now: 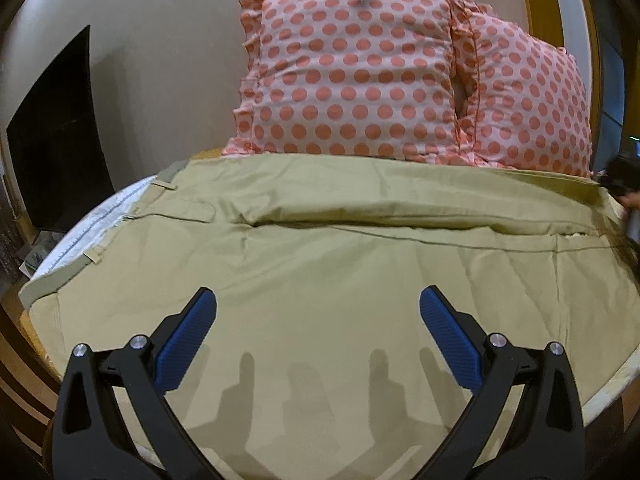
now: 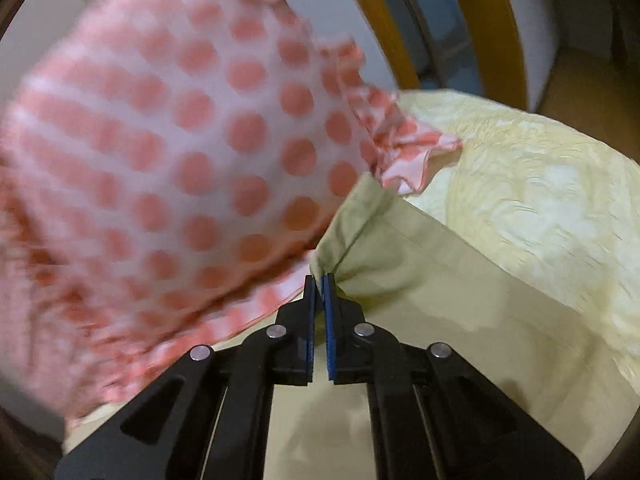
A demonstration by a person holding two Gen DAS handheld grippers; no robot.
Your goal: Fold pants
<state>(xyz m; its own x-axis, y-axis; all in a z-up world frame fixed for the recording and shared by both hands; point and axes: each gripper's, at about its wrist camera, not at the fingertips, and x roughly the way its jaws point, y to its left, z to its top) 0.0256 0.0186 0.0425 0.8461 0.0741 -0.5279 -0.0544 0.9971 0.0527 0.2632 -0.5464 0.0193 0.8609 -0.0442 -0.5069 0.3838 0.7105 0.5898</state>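
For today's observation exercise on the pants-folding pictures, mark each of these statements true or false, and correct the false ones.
1. The left gripper is open above the pants. True.
2. The right gripper is open and holds nothing. False: its fingers are shut on a bunched bit of the pants' fabric.
3. Two polka-dot pillows lie beyond the pants in the left wrist view. True.
4. The pants are dark blue. False: they are khaki.
5. The waistband shows at the left of the left wrist view. True.
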